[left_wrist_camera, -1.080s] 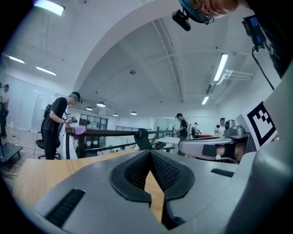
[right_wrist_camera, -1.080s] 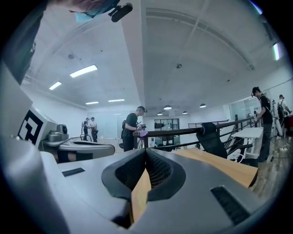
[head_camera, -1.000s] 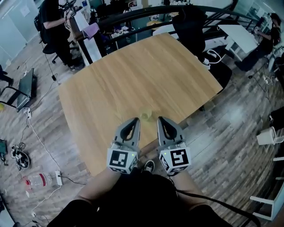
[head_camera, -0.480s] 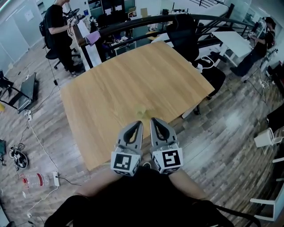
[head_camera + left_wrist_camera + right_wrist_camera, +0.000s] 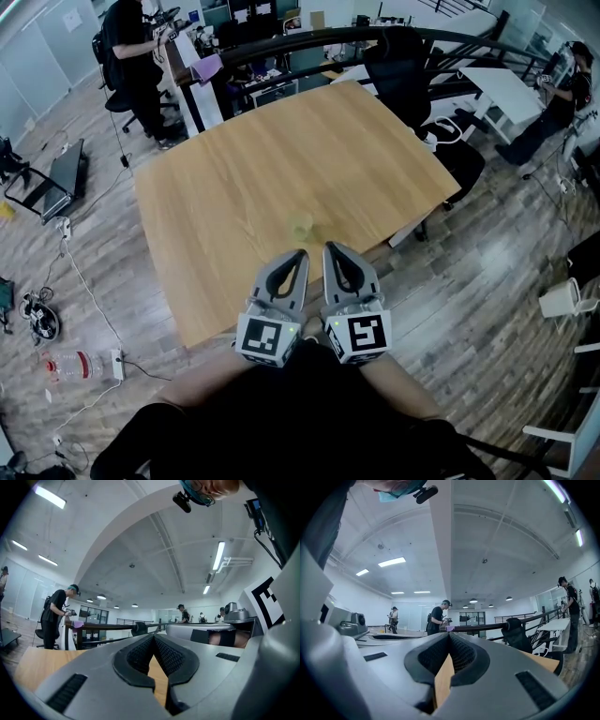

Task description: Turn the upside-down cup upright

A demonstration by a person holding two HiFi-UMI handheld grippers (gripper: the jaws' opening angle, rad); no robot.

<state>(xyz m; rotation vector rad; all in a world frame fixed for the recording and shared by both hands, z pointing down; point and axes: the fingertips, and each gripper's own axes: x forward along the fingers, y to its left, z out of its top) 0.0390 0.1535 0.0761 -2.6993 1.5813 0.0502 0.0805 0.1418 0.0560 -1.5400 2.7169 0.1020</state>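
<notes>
The wooden table (image 5: 234,187) fills the middle of the head view, bare apart from one small thing near its lower edge. Compared with a second ago, it sits a little higher in the frame. The two tools have drawn back toward the person at the bottom of the picture.

The left gripper (image 5: 297,254) and right gripper (image 5: 331,247) lie side by side at lower centre, closer together than before. Both are clenched with nothing in them: each gripper view shows the ribbed pads meeting at the tips, with only a sliver of tabletop in the gap behind.

The cup (image 5: 302,226), pale yellow-green, stands on the table just above the jaw tips in the frame, apart from both. A second ago it sat between the two tips, so the tools have backed off it. This reads as a pause or retreat rather than a grasp in progress, and the task looks either just finished or not yet begun.

Which of the two is unclear. The cup is too small and faint in the head view to tell rim-up from rim-down. Neither gripper view shows it, since both look level across the table at the room beyond.
</notes>
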